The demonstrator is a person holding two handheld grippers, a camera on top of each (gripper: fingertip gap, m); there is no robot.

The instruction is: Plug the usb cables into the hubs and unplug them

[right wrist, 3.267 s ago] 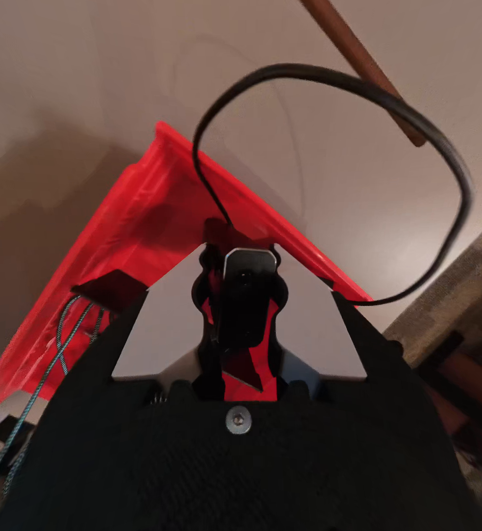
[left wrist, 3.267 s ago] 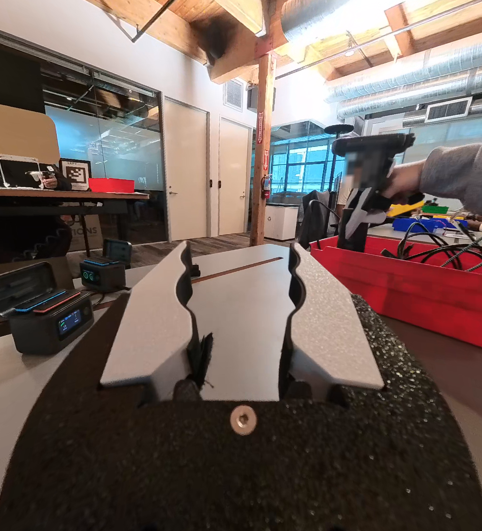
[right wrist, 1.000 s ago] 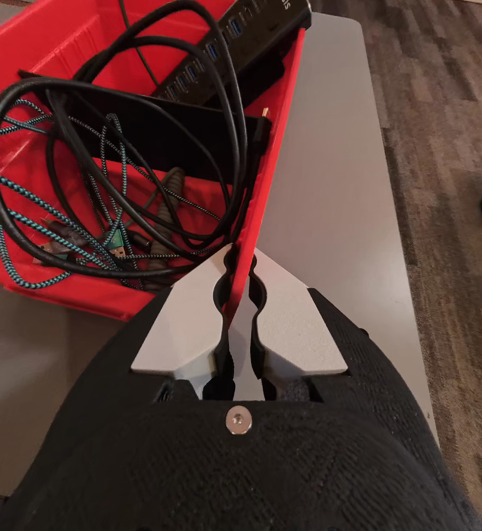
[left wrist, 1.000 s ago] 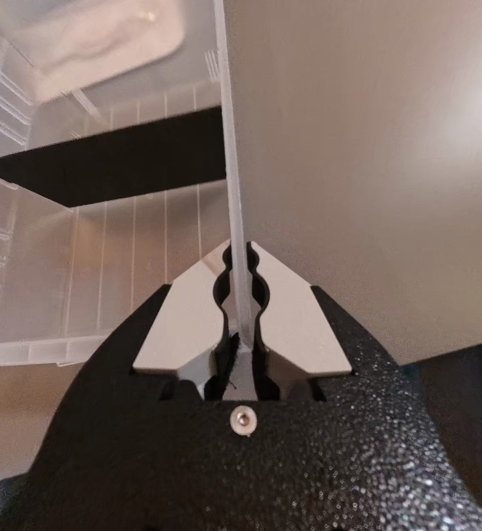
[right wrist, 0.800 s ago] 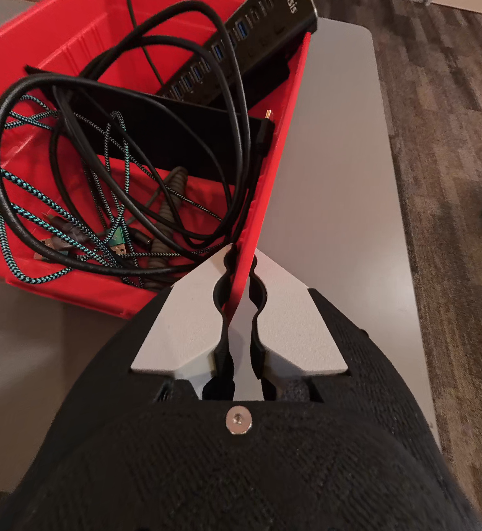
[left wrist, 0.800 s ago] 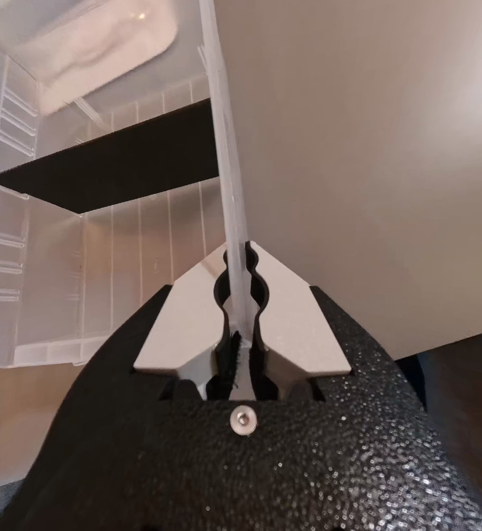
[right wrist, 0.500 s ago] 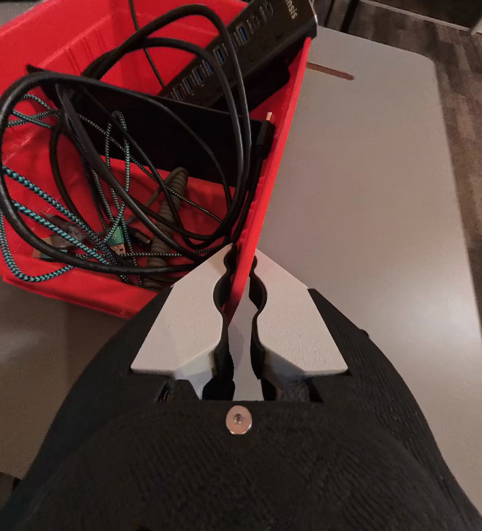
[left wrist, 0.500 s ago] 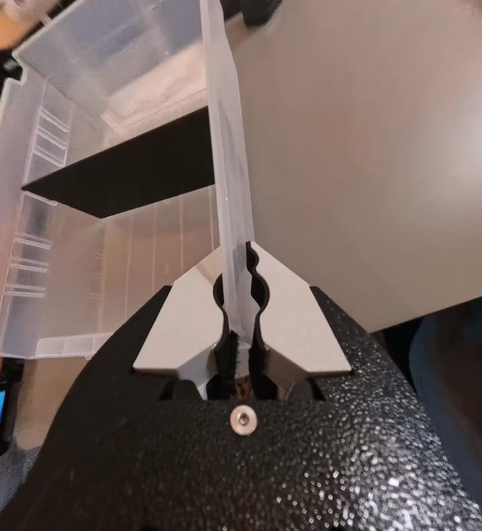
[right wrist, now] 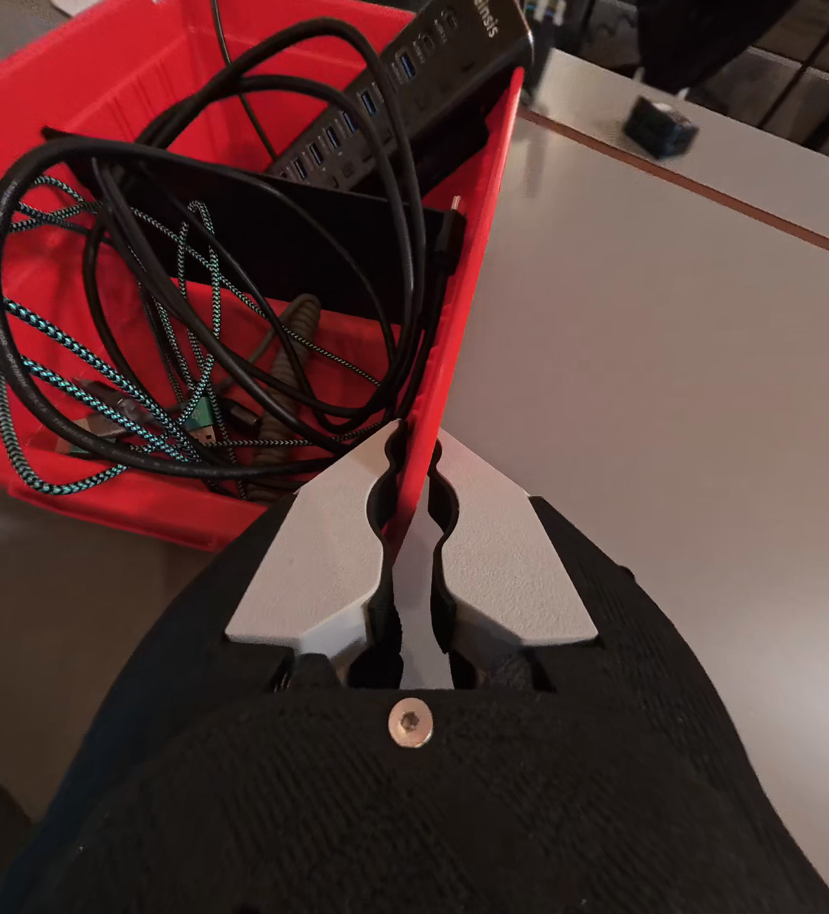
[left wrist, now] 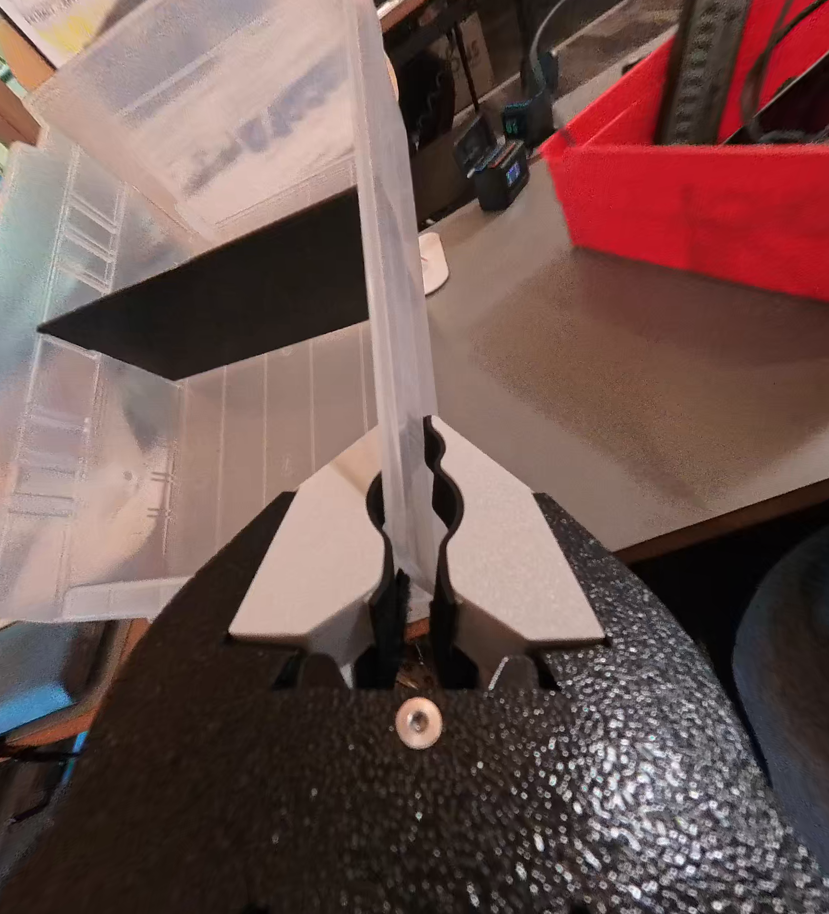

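My left gripper (left wrist: 405,445) is shut on the right wall of a clear plastic bin (left wrist: 106,445). A black divider (left wrist: 214,321) crosses the bin, which looks empty. My right gripper (right wrist: 417,435) is shut on the right wall of a red bin (right wrist: 472,247). The red bin holds a long black USB hub (right wrist: 402,84) leaning on its far corner and a black divider (right wrist: 274,247). It also holds tangled black cables (right wrist: 106,148), teal braided cables (right wrist: 56,366) and a coiled grey cable (right wrist: 289,356). The red bin also shows at the upper right of the left wrist view (left wrist: 699,222).
The grey table (right wrist: 650,395) has a brown seam strip (right wrist: 699,183) and a small black object (right wrist: 659,128) beyond it. In the left wrist view, black charger cases (left wrist: 499,173) and a white round object (left wrist: 432,262) sit behind the clear bin. A person's blue-clothed leg (left wrist: 808,643) is below the table edge. Spacing between my two grippers at the tips: around 45 centimetres.
Earlier my left gripper was open and empty, and my right held a small black part over the red bin. Both now grip bin walls. In the last second both views tilted up.
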